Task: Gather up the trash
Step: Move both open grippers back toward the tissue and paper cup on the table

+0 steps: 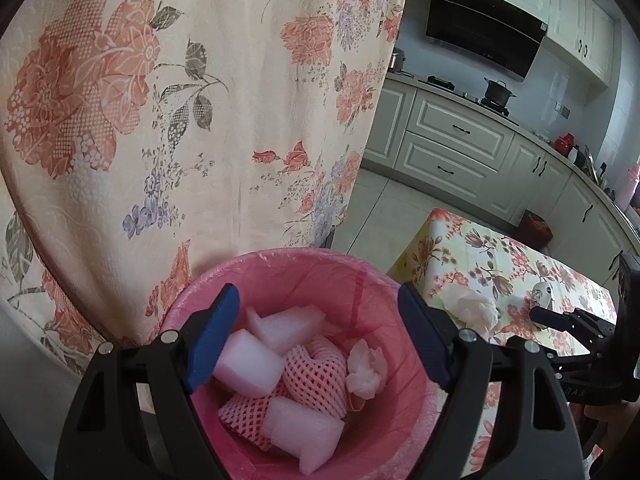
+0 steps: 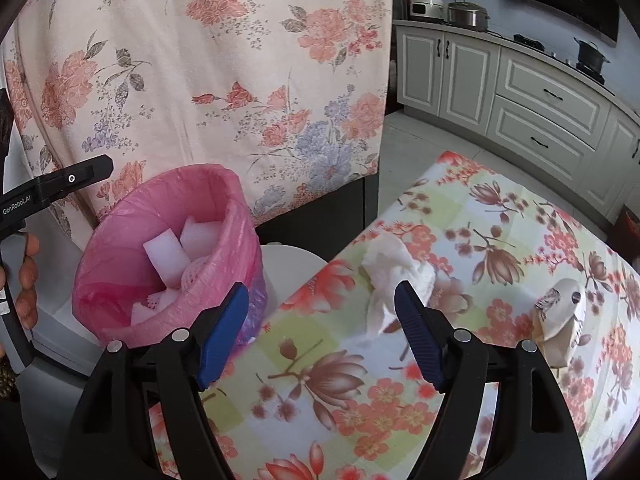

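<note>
A bin with a pink liner (image 1: pixel 280 258) holds white foam blocks (image 1: pixel 248 360), pink foam netting (image 1: pixel 312 376) and a crumpled tissue (image 1: pixel 366 368). My left gripper (image 1: pixel 318 292) hangs open right over the bin's mouth, nothing between its blue pads. My right gripper (image 2: pixel 322 300) is open and empty over the near edge of the floral table (image 2: pixel 360 380), beside the bin (image 2: pixel 176 176). A crumpled white tissue (image 2: pixel 394 268) lies on the table just beyond its right finger. Farther right lies a white paper wrapper (image 2: pixel 560 312). The tissue (image 1: pixel 472 304) also shows in the left wrist view.
A floral cloth (image 1: pixel 160 120) hangs close behind the bin. White kitchen cabinets (image 1: pixel 452 132) line the far wall across a tiled floor. A white round seat (image 2: pixel 288 264) stands between bin and table. A person's hand (image 2: pixel 28 276) holds the left gripper's handle.
</note>
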### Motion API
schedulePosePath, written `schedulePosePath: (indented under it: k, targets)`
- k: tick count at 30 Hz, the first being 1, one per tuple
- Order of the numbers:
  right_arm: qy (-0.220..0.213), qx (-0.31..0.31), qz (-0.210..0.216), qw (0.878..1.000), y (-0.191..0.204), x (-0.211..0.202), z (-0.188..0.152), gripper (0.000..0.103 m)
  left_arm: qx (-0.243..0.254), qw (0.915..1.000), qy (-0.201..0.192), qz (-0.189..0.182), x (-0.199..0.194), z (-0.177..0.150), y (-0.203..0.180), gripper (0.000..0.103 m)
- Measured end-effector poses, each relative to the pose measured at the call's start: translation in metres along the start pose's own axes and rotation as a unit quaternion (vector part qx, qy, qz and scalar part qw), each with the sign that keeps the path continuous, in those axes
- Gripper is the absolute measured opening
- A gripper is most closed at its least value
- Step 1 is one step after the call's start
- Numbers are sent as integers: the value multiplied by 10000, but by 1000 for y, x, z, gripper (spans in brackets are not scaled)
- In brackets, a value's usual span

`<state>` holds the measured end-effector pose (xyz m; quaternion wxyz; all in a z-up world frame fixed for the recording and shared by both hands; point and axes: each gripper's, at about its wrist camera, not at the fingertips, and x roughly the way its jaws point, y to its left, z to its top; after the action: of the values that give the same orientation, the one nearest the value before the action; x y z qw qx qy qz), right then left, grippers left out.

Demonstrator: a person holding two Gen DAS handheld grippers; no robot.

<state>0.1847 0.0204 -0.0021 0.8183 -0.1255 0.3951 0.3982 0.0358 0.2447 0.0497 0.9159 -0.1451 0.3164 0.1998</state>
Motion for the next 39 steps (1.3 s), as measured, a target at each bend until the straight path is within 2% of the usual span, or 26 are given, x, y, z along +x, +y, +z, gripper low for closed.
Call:
schedulePosePath:
  k: [10, 24, 39]
  targets:
    - [0, 357, -398, 9986, -42, -23, -33, 74, 188, 9995, 63, -257, -7, -8, -38, 79]
    - [-62, 1020, -765, 9918, -102, -44, -72, 76, 633, 9941, 271, -842, 6, -22, -109, 79]
    - [-224, 1472, -1101, 9827, -160, -48, -77, 77, 890, 9860, 659, -1245, 50, -35, -170, 77]
